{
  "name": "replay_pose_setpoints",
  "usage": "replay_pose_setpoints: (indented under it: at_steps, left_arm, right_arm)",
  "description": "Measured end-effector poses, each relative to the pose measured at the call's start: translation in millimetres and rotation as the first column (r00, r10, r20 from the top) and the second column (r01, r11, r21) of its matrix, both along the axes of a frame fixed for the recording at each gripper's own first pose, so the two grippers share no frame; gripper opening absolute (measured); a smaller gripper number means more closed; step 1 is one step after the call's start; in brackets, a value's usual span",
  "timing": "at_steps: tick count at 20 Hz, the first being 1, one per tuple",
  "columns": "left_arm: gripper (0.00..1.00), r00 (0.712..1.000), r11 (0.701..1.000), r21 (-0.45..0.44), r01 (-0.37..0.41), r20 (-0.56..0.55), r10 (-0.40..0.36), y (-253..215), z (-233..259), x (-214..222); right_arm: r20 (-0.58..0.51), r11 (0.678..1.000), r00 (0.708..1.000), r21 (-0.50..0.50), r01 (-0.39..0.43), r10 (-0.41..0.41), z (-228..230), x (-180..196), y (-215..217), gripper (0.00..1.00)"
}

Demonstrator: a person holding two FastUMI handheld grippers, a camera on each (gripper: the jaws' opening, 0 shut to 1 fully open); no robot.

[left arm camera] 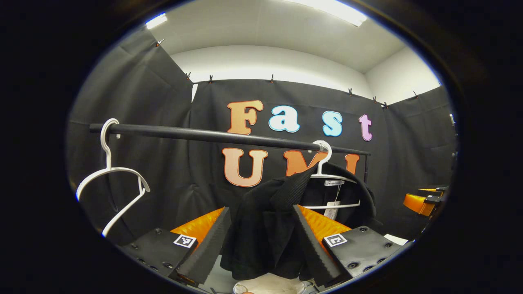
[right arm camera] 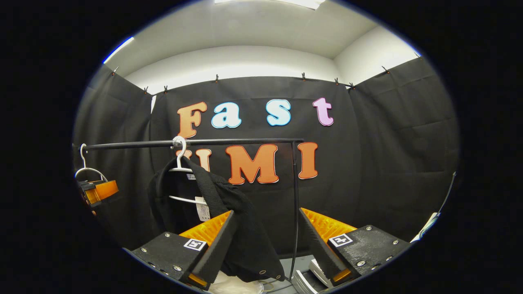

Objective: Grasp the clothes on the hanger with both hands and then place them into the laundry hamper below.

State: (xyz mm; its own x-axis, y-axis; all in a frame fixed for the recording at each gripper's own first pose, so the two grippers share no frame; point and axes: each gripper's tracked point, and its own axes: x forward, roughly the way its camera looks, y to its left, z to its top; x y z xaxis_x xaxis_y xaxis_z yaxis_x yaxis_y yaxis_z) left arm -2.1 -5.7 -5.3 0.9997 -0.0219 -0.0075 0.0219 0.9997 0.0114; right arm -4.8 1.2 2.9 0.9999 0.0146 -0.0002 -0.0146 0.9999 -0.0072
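Note:
A black garment (left arm camera: 265,228) hangs from a white hanger (left arm camera: 327,163) on the black rail (left arm camera: 212,136). One shoulder has slipped off and droops forward. My left gripper (left arm camera: 261,212) is open, and that drooping part hangs between its fingers. In the right gripper view the same garment (right arm camera: 245,241) hangs from its hanger (right arm camera: 179,157), with its lower edge against the left finger (right arm camera: 216,245). My right gripper (right arm camera: 267,212) stands open, with mostly the rack's upright post (right arm camera: 295,196) in its gap. A pale rounded thing (left arm camera: 269,286) lies low beneath the garment; I cannot tell whether it is the hamper.
An empty white hanger (left arm camera: 112,175) hangs at the rail's left end. The other gripper (left arm camera: 425,202) shows at the far right of the left gripper view, and the other gripper (right arm camera: 96,191) at the far left of the right gripper view. Black cloth walls close in on all sides.

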Motion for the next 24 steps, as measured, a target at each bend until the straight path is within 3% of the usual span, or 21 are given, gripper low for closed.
replay_pose_setpoints:
  at_steps: [12, 24]
  left_arm:
    - [0.95, 1.0, 1.0, 0.012, 0.02, -0.017, -0.019, -5, -11, 2]
    - [0.97, 0.996, 1.0, 0.016, 0.006, -0.084, -0.004, -1, -52, 15]
  right_arm:
    - [-0.052, 0.999, 0.998, -0.004, -0.044, 0.044, -28, 4, 19, 0.94]
    - [-0.178, 0.99, 0.974, -0.013, -0.143, 0.138, -105, 44, 66, 0.94]
